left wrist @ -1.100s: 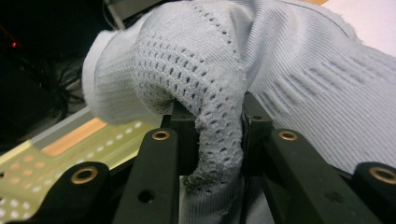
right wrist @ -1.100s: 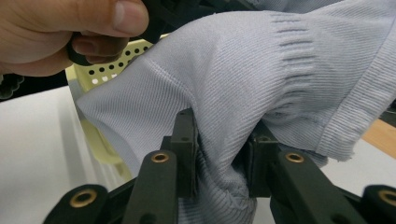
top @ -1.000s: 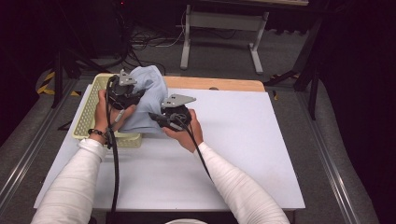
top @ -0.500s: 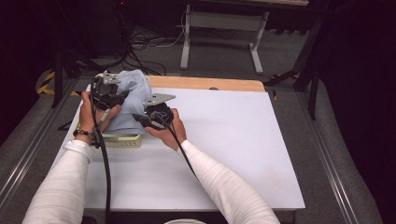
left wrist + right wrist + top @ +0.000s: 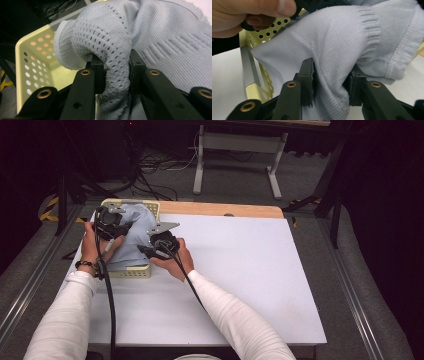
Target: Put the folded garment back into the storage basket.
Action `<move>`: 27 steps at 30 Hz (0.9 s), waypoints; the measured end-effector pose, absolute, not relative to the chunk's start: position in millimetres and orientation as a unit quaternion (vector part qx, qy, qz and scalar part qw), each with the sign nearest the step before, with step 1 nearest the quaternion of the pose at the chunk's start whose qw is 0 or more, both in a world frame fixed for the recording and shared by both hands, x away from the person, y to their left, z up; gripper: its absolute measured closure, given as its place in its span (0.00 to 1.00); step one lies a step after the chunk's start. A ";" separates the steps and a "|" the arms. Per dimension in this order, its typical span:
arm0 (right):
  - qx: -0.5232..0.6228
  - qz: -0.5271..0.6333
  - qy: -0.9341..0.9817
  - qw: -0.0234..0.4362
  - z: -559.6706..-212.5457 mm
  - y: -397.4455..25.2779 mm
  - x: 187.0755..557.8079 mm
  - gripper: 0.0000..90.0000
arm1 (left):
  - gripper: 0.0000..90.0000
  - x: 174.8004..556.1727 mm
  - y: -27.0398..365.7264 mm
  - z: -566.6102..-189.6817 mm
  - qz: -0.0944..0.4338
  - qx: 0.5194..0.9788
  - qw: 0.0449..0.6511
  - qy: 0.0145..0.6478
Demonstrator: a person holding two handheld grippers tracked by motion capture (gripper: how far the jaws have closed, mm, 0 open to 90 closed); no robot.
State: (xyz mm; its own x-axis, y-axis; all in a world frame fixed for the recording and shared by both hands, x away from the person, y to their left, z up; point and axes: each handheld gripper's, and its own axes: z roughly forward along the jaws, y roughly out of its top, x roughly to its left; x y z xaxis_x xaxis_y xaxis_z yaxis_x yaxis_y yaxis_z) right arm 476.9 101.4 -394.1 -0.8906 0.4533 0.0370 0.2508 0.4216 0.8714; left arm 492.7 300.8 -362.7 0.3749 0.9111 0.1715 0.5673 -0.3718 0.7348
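With the left gripper (image 5: 121, 226) and the right gripper (image 5: 141, 250) each clamped on a fold of the pale blue knit garment (image 5: 135, 232), which hangs between them over the yellow basket (image 5: 131, 271), lower both together so the fabric settles inside the rim.

White tabletop (image 5: 240, 270) w/ wooden far edge (image 5: 220, 209), grey floor (image 5: 250, 180), cables (image 5: 150, 165), metal stand (image 5: 235, 150).

Bright, even light on the table (surroundings dark, slightly soft).
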 end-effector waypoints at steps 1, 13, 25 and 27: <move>0.210 0.494 0.837 0.101 -394.8 102.1 476.7 0.68 | 0.80 494.0 302.1 -365.0 0.289 0.773 0.296 0.482; 0.200 0.495 0.838 0.113 -393.4 85.8 463.2 0.59 | 0.80 503.4 309.9 -373.2 0.286 0.782 0.276 0.479; 0.175 0.521 0.818 0.172 -381.1 14.6 438.2 0.53 | 0.76 509.8 313.3 -379.6 0.288 0.784 0.248 0.491; 0.175 0.521 0.815 0.184 -379.8 -2.8 433.2 0.52 | 0.75 509.8 314.4 -380.4 0.290 0.782 0.243 0.495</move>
